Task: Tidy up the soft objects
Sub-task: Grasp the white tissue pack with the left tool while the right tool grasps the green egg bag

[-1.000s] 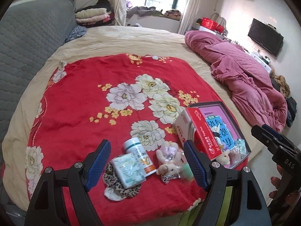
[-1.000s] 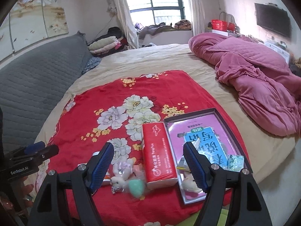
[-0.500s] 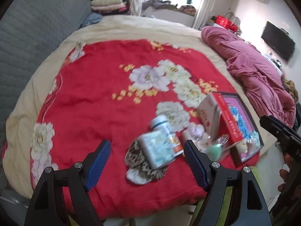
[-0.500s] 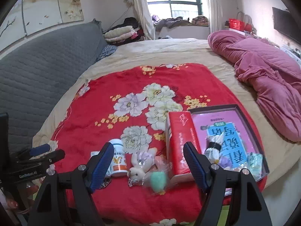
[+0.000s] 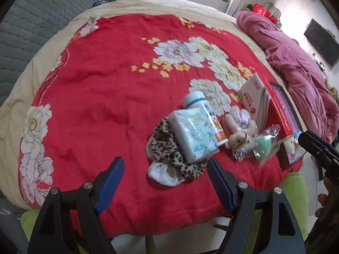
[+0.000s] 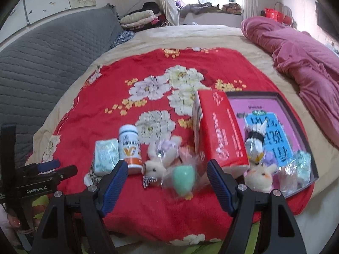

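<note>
Both tools hang spread and empty. The left gripper (image 5: 165, 182) and right gripper (image 6: 167, 182) have dropped closer to the pile at the red blanket's (image 5: 95, 89) near edge, so a pick looks close. The plush rabbit (image 6: 157, 165) and green toy (image 6: 183, 178) lie there. The left tool reads "GenRobot.AI".

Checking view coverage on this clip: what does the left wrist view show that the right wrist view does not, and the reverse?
Only the left wrist view: the leopard-print cloth spread out in full under the tissue pack.
Only the right wrist view: the tray's contents, including a second plush bunny.
Both: the white bottle, red box, mint-green toy and open, empty jaws.
</note>
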The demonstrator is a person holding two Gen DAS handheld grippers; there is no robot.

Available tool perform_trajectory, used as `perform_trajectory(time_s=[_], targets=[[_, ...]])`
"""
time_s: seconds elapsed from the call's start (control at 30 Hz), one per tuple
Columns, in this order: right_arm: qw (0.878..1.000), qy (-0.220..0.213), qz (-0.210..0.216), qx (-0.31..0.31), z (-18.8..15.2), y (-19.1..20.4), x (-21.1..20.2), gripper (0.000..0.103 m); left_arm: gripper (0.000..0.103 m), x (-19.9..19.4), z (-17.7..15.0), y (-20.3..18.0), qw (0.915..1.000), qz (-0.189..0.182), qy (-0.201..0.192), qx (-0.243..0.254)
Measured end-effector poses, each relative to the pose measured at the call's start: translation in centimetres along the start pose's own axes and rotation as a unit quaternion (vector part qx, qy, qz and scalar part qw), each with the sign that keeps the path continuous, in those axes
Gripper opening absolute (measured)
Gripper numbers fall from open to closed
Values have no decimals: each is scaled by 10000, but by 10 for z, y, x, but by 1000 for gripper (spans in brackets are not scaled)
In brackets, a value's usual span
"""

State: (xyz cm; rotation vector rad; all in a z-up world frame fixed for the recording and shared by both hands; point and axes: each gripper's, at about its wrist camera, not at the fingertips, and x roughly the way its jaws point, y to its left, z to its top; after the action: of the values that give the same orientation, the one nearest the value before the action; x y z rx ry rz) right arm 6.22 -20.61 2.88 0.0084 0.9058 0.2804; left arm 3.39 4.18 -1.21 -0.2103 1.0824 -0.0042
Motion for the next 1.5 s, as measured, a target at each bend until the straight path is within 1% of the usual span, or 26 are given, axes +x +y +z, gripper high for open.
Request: perform_trajectory(time_s=[0.13,0.23,0.37,0.43,0.47,0.5,0.53,0.7,0.8,0.9,0.97,1.07,1.13,1.27,1.33,1.43,1.5], targets=[[9999,80,-83,47,-13,-6,9,76,81,6,6,-21,9997,5,-40,229],[9996,180,-62,197,-19,-12,17,76,81,13,15,-37,9995,14,-36,326],[9995,222,-131,169,-26,-12,22,76,81,30,24,-53,9988,205,13,455],[9995,268,-104,160,-30,-12,24,76,81,41,25,-58,9982,341,153,469],[9994,287,-79,175,-31,-12,26,76,81,44,25,-59,9980,360,166,487],[9993,299,-44,209,-34,-12,28,76,81,48,25,-61,9974,472,167,518],[9992,308,-35,236,-37,-12,30,76,81,51,25,-62,9969,558,182,531],[9971,441,-139,608,-42,-22,46,76,81,68,25,-61,9966,588,337,469],[9957,430,-143,812,-43,-31,52,76,81,75,25,-56,9964,644,388,386],[9955,398,-156,848,-43,-32,59,76,81,80,27,-51,9975,536,430,184],[9949,444,-108,904,-43,-33,64,76,81,79,28,-51,9978,522,388,146],[9939,489,-155,979,-44,-33,71,76,81,78,29,-50,9983,442,359,115],[9923,573,-223,1074,-45,-35,76,74,81,78,30,-50,9986,388,351,124],[9901,614,-225,1242,-46,-38,86,61,81,81,29,-46,9988,279,408,56],[9894,638,-135,1301,-47,-38,91,57,81,82,30,-46,9988,262,412,68],[9910,613,14,1192,-48,-33,95,43,75,83,30,-44,9989,208,407,34],[9921,555,61,1125,-47,-31,92,40,71,85,30,-41,9989,131,442,-30]])
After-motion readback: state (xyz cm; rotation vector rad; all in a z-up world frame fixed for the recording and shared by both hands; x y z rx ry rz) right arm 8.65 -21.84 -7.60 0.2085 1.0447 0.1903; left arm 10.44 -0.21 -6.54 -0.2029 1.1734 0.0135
